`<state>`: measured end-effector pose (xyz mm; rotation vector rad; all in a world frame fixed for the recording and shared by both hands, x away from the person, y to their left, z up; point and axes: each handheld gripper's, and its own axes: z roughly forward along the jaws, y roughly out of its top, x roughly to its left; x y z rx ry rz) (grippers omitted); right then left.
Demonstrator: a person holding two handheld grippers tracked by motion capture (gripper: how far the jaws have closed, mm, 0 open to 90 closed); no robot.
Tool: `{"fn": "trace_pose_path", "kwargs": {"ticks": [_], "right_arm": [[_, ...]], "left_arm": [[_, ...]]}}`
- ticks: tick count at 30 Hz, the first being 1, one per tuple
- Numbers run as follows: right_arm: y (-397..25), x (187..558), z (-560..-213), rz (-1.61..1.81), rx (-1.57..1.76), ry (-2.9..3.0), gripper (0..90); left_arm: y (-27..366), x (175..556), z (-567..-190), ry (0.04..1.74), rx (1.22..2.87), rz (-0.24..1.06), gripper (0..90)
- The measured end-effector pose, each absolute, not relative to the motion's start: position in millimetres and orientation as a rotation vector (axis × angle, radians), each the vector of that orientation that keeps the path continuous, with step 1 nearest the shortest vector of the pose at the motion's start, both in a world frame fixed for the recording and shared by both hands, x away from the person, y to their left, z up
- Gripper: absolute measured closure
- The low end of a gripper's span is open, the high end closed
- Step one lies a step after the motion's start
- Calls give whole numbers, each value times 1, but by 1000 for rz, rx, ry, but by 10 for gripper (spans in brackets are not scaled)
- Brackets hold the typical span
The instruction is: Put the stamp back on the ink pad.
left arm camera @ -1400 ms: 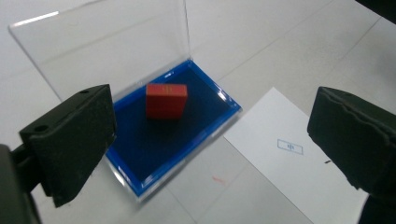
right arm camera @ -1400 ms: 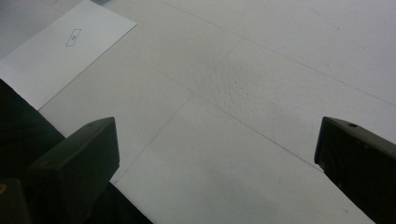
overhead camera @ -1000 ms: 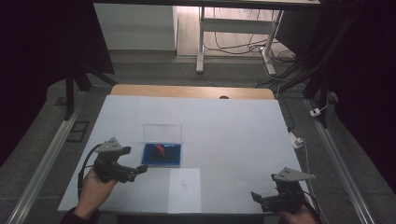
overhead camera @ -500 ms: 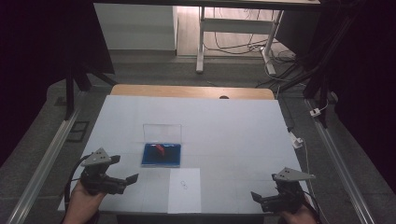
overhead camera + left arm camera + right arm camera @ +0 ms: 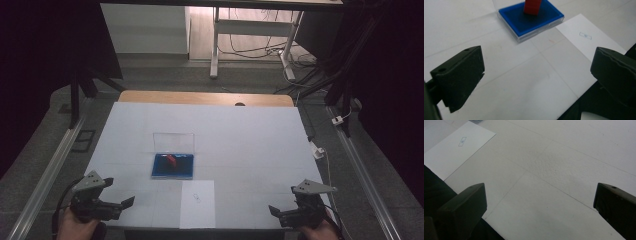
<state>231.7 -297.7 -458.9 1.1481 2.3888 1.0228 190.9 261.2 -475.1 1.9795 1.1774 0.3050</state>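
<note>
Left gripper (image 5: 127, 202): held over the near left corner of the worktop (image 5: 250, 135), jaws spread wide with nothing between them, pointing along the near edge toward the middle
Right gripper (image 5: 274, 210): held over the near right corner of the worktop, jaws spread wide and holding nothing, pointing toward the middle
Blue tray (image 5: 172, 166): lies flat left of the worktop's centre, nearer the near edge than the far one, well apart from both grippers; in the left gripper view (image 5: 529, 21) it sits beyond the jaws, at the top
Clear lid (image 5: 173, 142): stands up from the tray's far side
Red piece (image 5: 172, 161): inside the tray on the blue lining; in the left gripper view (image 5: 532, 7) its top is cut off by the frame
Paper sheet (image 5: 198, 204): lies flat at the near edge, just nearer than the tray, with a small printed mark (image 5: 196, 196) on it
Worktop surface: white, with thin seams crossing it
</note>
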Motion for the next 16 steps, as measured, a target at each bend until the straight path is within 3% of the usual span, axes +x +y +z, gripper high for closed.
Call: {"fn": "trace_pose_path", "kwargs": {"ticks": [16], "right_arm": [[-296, 232, -460, 1005, 1140, 2392, 0]], "left_arm": [[264, 185, -480, 1241, 2048, 281, 0]]}}
